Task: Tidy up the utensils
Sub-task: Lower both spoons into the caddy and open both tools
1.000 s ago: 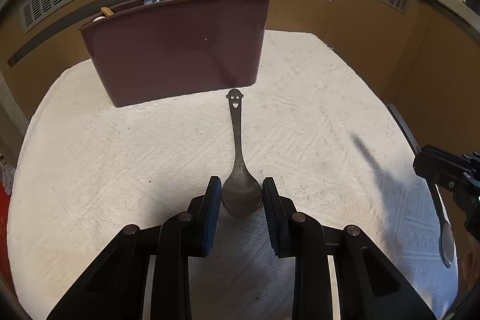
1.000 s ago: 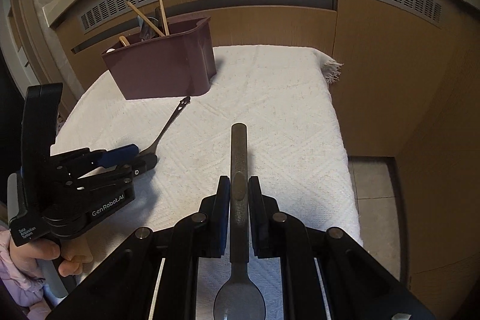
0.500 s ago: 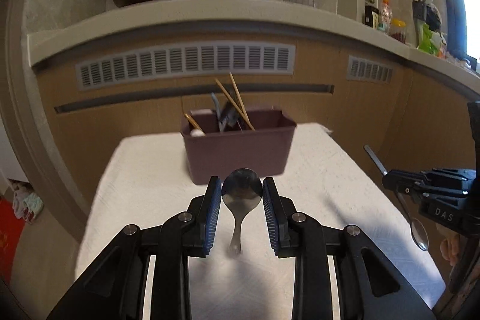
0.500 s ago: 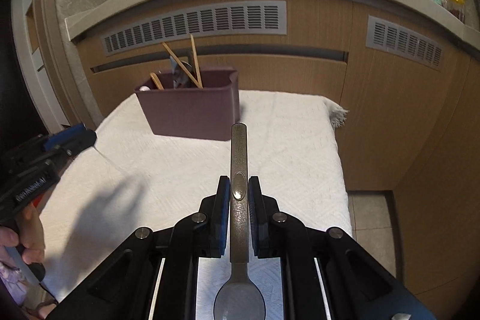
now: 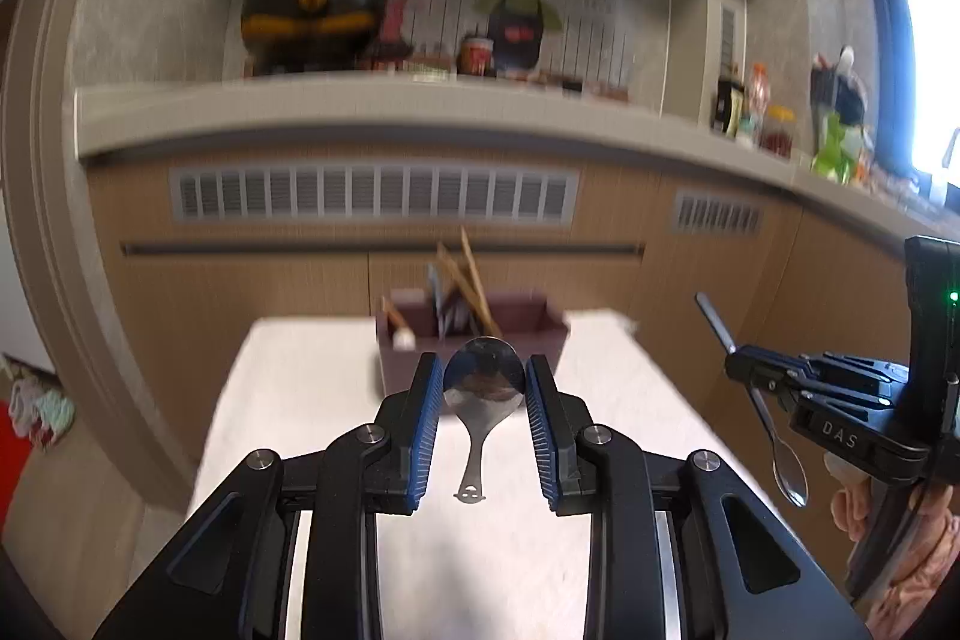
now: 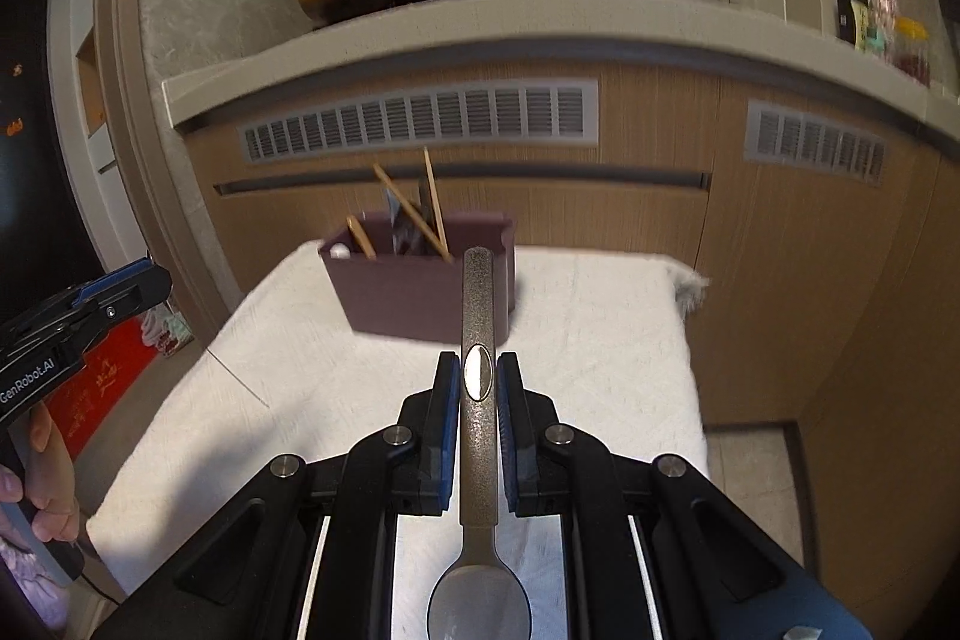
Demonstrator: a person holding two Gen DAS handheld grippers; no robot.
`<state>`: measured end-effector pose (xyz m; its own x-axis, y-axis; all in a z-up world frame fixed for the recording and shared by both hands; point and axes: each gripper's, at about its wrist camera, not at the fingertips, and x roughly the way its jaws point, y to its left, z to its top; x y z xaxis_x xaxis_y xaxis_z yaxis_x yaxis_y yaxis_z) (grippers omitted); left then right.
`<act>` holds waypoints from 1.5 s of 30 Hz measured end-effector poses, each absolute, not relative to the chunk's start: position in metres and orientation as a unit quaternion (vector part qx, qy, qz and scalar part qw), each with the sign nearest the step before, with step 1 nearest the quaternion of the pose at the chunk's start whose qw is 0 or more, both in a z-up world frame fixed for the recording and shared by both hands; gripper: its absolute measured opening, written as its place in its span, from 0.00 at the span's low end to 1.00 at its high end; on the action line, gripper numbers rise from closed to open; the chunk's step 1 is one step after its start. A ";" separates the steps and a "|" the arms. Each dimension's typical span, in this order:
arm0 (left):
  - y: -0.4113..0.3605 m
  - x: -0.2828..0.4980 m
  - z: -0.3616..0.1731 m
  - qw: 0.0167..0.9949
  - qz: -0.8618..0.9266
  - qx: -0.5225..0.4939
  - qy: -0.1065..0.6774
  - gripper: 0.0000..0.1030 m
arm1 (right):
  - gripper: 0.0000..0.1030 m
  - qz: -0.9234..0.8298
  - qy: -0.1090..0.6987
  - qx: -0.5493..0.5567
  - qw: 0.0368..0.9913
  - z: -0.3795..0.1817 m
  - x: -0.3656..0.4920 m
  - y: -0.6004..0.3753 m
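Both tongs are busy right now. The left tongs (image 5: pixel 483 388) are clamped on the bowl of a smiley-handled spoon (image 5: pixel 482 382), handle dangling down above the white cloth-covered surface (image 5: pixel 288 400). The right tongs (image 6: pixel 479 379) are pinched tight on the flat handle of a second spoon (image 6: pixel 478 400), bowl pointing back toward the camera. Both spoons are up in the air, short of the maroon utensil holder (image 6: pixel 414 298) at the far end, which already has chopsticks (image 6: pixel 435 202) sticking out.
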<state>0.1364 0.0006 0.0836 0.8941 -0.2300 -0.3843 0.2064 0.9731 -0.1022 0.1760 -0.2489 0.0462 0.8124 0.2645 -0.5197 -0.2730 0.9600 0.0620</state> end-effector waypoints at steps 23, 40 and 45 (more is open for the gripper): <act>0.032 0.307 0.141 0.970 -0.145 -0.104 0.164 0.28 | 0.10 0.130 0.099 -0.019 0.986 0.142 0.321 -0.188; 0.031 0.367 0.047 0.953 -0.134 -0.119 0.246 0.28 | 0.10 0.136 0.149 -0.006 0.979 0.051 0.397 -0.169; 0.030 0.364 0.034 0.950 -0.126 -0.118 0.259 0.30 | 0.11 0.129 0.160 0.007 0.979 0.033 0.403 -0.172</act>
